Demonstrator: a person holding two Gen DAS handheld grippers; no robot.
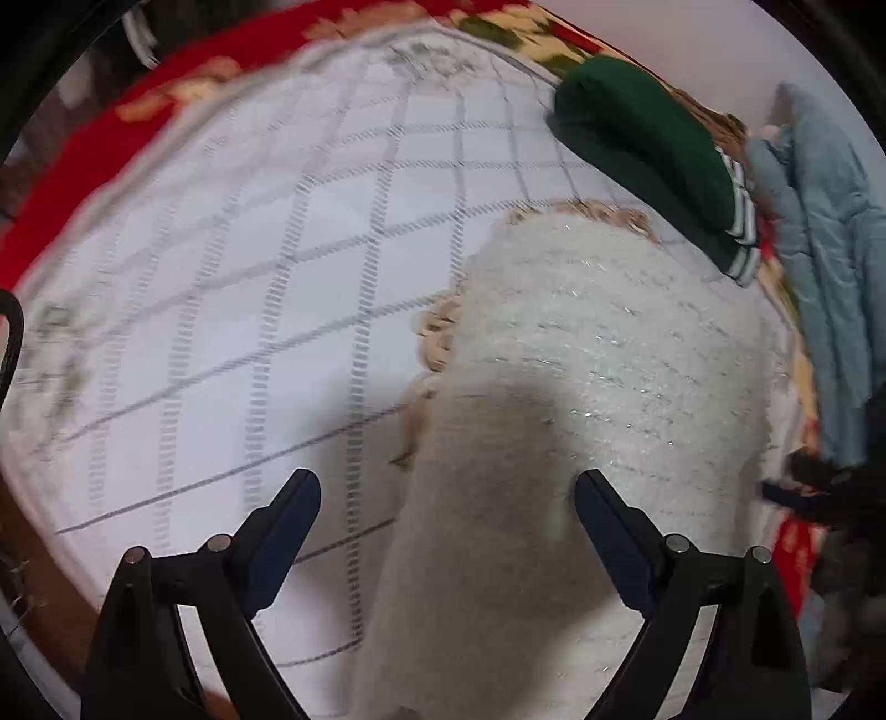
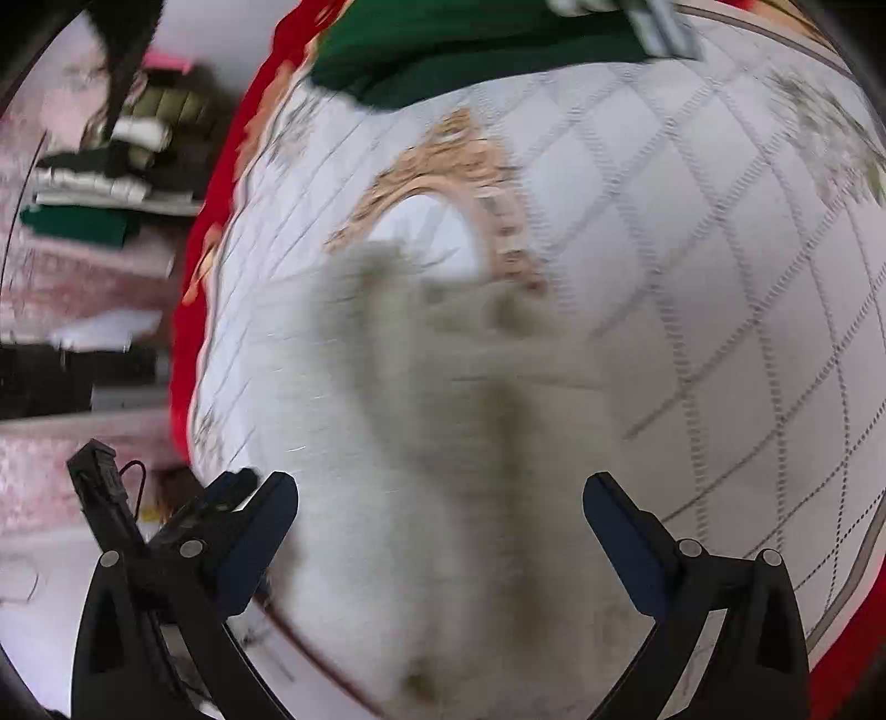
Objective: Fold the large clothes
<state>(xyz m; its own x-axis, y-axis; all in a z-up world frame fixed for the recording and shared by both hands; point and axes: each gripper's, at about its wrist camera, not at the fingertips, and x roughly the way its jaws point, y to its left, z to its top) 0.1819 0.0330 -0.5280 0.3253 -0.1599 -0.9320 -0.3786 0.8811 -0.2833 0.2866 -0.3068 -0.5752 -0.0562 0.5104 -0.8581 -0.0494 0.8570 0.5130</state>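
Checked white quilt (image 1: 232,310) covers the bed; the fuzzy white sweater (image 1: 581,387) lies flat on it for folding, under my left claw (image 1: 447,493) and right claw (image 2: 440,495), both spread, empty.

white fuzzy garment (image 2: 443,443) motion-blurred, green garment (image 2: 470,50) cut off at top edge

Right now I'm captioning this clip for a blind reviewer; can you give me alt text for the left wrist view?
The open left gripper hovers over a fuzzy white sweater with tan trim, lying on a white grid-patterned bedspread. A folded dark green garment with striped cuffs sits beyond it, with a light blue garment at the right edge and a red floral blanket beneath the bedspread.
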